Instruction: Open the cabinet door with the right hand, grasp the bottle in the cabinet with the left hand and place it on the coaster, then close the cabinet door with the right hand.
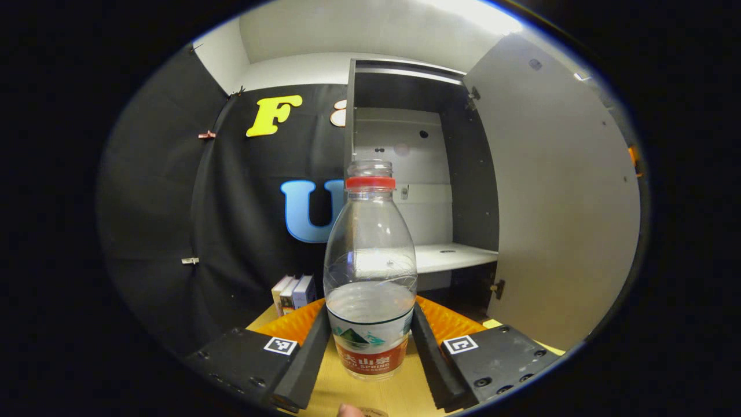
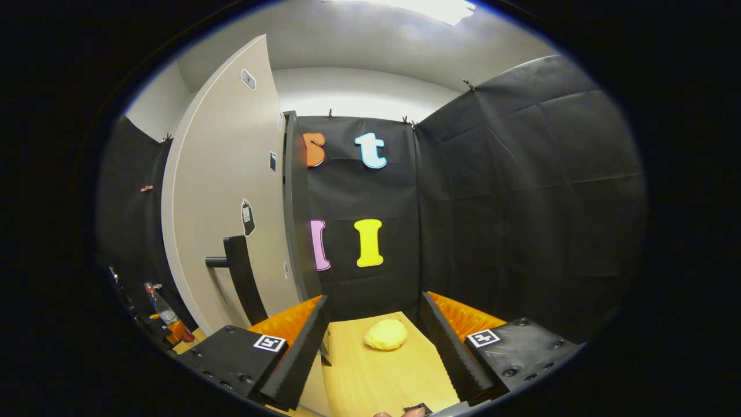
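Bottle (image 1: 370, 278) front and centre in the left gripper view, upright between the two fingers of the left claw (image 1: 370, 341), which pinch its lower body at the label band, one finger on each side! It's a clear plastic bottle, roughly a third full of water, red ring at the neck and no cap visible on top, so I'd call it light but sloshy, thin-walled and ready to buckle under a hard squeeze. Any tilt could spill it. The low grip around the label looks right: that's where the water's weight sits. It is outside the cabinet (image 1: 405, 174), over the wooden desk (image 1: 359, 394), though whether its base touches the desk I can't tell. The coaster isn't something I can pick out.

The left claw points level and straight at the open cabinet, its door (image 1: 556, 202) swung wide to the right, the shelf inside bare.

Over to the right gripper view: the right claw (image 2: 376, 353) is spread wide with nothing between its fingers, held level above the desk, a yellow lump (image 2: 385, 335) lying beyond it. The door handle (image 2: 240, 272) stands just left of the claw, near but apart.
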`<move>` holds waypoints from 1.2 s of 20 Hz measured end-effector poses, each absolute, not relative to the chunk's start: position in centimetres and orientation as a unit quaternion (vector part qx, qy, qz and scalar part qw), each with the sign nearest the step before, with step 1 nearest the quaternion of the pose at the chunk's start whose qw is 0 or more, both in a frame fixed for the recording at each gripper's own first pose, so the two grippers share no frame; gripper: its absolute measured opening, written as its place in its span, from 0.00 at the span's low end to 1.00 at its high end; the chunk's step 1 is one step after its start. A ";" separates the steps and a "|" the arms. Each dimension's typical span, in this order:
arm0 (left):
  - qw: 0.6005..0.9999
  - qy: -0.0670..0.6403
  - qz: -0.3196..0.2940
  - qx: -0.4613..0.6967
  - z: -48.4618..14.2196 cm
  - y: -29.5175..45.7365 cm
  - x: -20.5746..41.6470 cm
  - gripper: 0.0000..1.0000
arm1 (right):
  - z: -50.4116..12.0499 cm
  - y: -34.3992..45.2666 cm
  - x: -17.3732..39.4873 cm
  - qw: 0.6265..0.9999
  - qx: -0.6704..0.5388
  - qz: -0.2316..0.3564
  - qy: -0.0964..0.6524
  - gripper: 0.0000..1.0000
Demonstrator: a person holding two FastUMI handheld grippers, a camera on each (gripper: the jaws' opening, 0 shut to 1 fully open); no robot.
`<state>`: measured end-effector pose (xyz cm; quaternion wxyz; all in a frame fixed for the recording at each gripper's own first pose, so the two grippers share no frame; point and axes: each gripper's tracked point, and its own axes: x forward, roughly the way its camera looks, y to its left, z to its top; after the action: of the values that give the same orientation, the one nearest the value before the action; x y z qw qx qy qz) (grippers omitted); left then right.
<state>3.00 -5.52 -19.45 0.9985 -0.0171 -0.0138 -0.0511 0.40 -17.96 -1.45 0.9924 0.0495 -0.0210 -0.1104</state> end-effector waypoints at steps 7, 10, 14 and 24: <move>0.997 -0.014 -0.078 0.006 -27.8 -5.8 0.2 0.77 | -0.9 -18.0 0.1 0.990 0.054 -0.126 -0.023 0.97; 0.995 0.015 -0.094 0.003 -32.3 -6.4 -0.5 0.77 | -0.5 -18.4 -0.2 0.989 0.044 -0.137 -0.026 0.97; 0.992 0.041 -0.118 -0.008 -36.9 -6.6 -1.4 0.77 | 0.0 -18.6 -0.6 0.986 0.057 -0.153 -0.029 0.98; 0.990 0.055 -0.129 -0.009 -40.8 -6.0 -0.3 0.78 | 0.0 -19.1 -2.5 0.981 0.052 -0.188 -0.020 0.97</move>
<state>-0.33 -5.99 -40.76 0.9901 -0.0093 0.0547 -0.1290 -2.51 -19.07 0.04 0.9806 0.0520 -0.0199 -0.1881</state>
